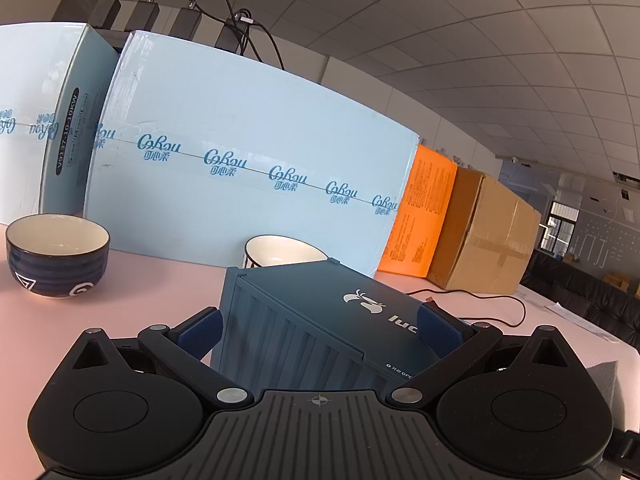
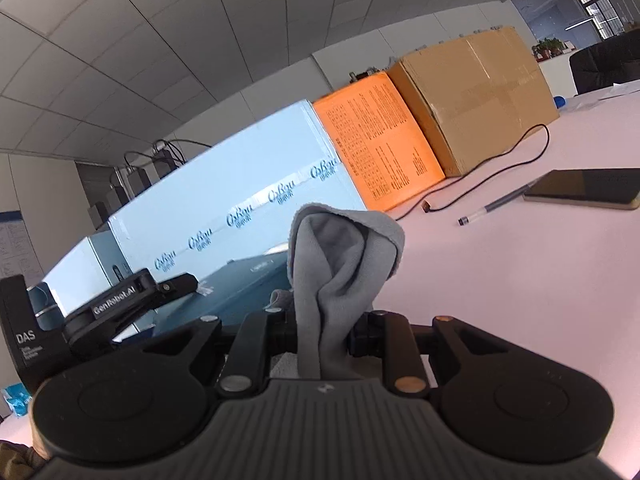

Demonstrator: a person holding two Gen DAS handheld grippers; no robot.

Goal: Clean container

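A dark blue ribbed container (image 1: 304, 320) with a white logo on its lid stands on the pink table (image 1: 152, 288). My left gripper (image 1: 320, 326) is shut on it, one blue pad on each side. In the right wrist view the same container (image 2: 240, 284) lies low at the left, with the left gripper's black body (image 2: 120, 304) against it. My right gripper (image 2: 322, 326) is shut on a grey cloth (image 2: 340, 256), which bunches up above the jaws and hides the fingertips. The cloth hangs just right of the container and slightly above it.
A dark blue bowl (image 1: 58, 256) sits at the left and a white bowl (image 1: 284, 250) behind the container. Light blue cartons (image 1: 248, 152), an orange box (image 1: 420, 216) and a brown carton (image 1: 484, 236) line the back. A black cable (image 2: 500, 160), pen (image 2: 496, 204) and phone (image 2: 588, 186) lie at the right.
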